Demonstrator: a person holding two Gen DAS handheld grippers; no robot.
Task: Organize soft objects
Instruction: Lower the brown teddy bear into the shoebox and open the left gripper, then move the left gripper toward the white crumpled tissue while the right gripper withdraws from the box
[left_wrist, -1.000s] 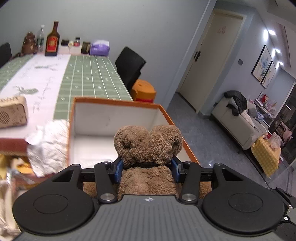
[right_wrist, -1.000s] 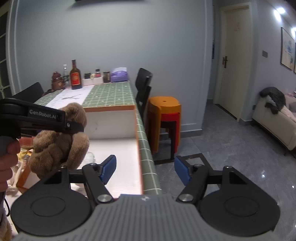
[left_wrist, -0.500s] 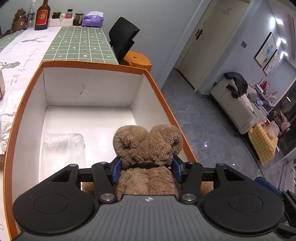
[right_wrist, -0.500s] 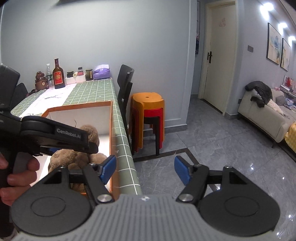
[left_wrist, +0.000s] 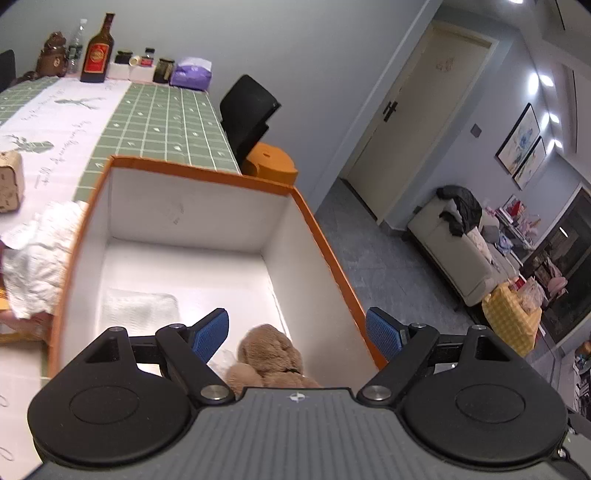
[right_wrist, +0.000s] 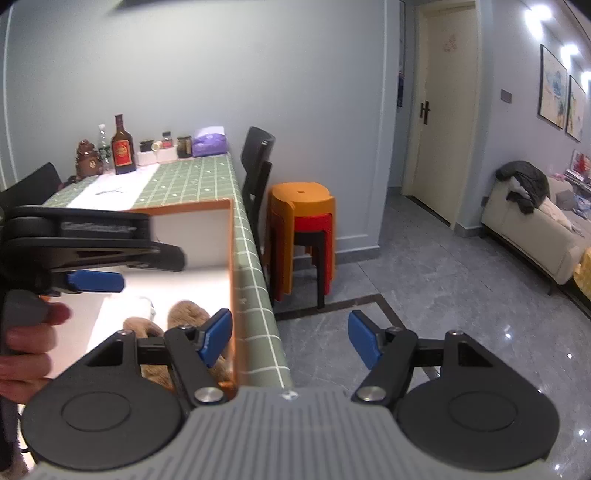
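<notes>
both tongs, left (left_wrist: 297, 332) opening, right (right_wrist: 290, 338) open, grip nothing; no legible writing.

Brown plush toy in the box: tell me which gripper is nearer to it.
Left. The left gripper is directly above the brown plush toy, jaws opening and clear of it. The right gripper is outside the orange-rimmed box, beyond the table edge.

The left gripper (left_wrist: 297, 330) hangs over the orange-rimmed box (left_wrist: 207, 177), jaws opening — the brown plush toy (left_wrist: 269, 358) lies below them, untouched, a white pouch (left_wrist: 140, 314) to its left.
</notes>
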